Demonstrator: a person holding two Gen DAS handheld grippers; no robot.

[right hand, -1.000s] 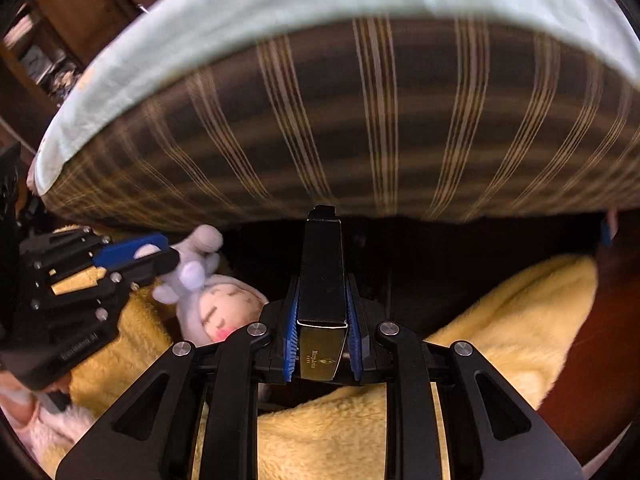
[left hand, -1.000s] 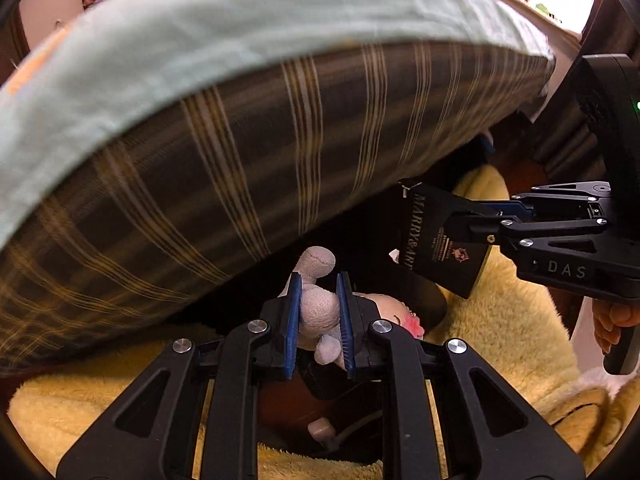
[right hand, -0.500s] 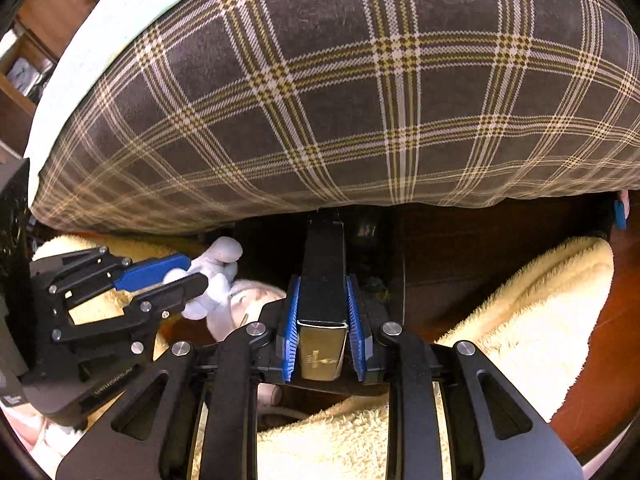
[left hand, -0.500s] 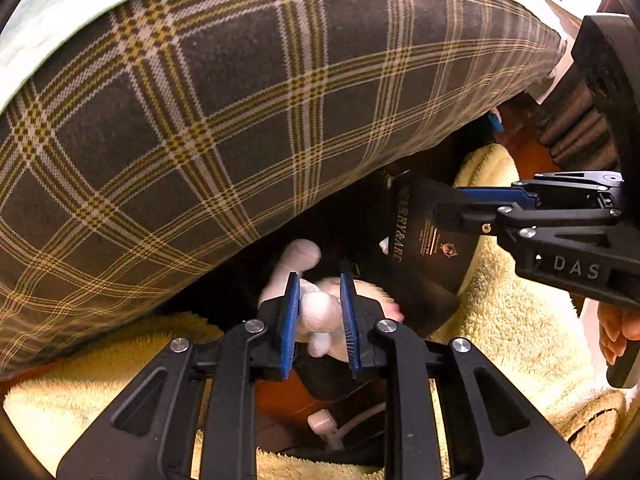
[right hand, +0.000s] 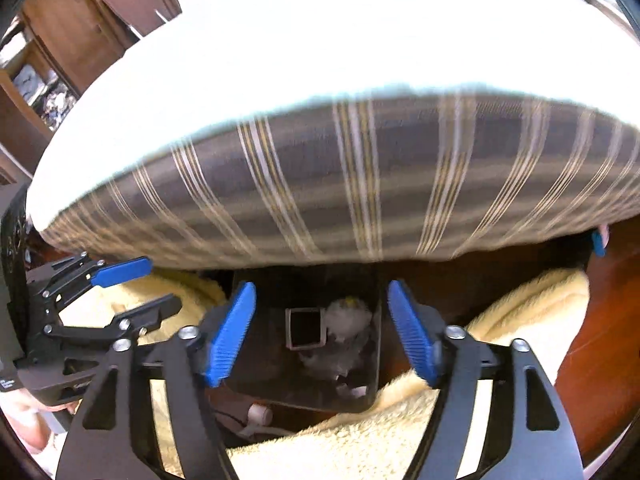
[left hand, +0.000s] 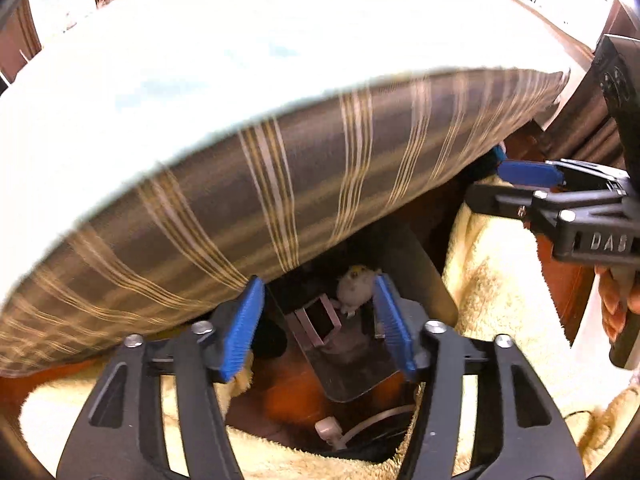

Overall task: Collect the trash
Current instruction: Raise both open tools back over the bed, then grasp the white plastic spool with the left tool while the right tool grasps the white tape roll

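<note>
1. My left gripper [left hand: 320,324] had its jaws spread wide and held nothing; the ribbed blue pads [left hand: 244,328] stood well apart.
2. My right gripper [right hand: 322,330] was the same: jaws wide, nothing between them.
3. Below both sat a dark, smooth-walled bin [right hand: 280,380] with a rounded rim, standing in a hollow of the blanket.
4. Inside the bin lay the trash: a small plush toy [right hand: 346,316], pale and fuzzy, touching a flat dark box [right hand: 306,328] with a lighter rectangular edge. Crumpled pale scraps [right hand: 344,376] lay nearer the rim.
5. A thick mattress [left hand: 304,184], dark plaid cloth with tan and white stripes under a pale sheet [left hand: 240,60], bulged over the bin's far side, leaving only a narrow gap above it.
6. A fluffy cream blanket [right hand: 520,312] crowded the bin on both sides, with reddish wood [right hand: 600,340] beyond.
7. A white cable [left hand: 360,426] lay just in front of the bin.
</note>
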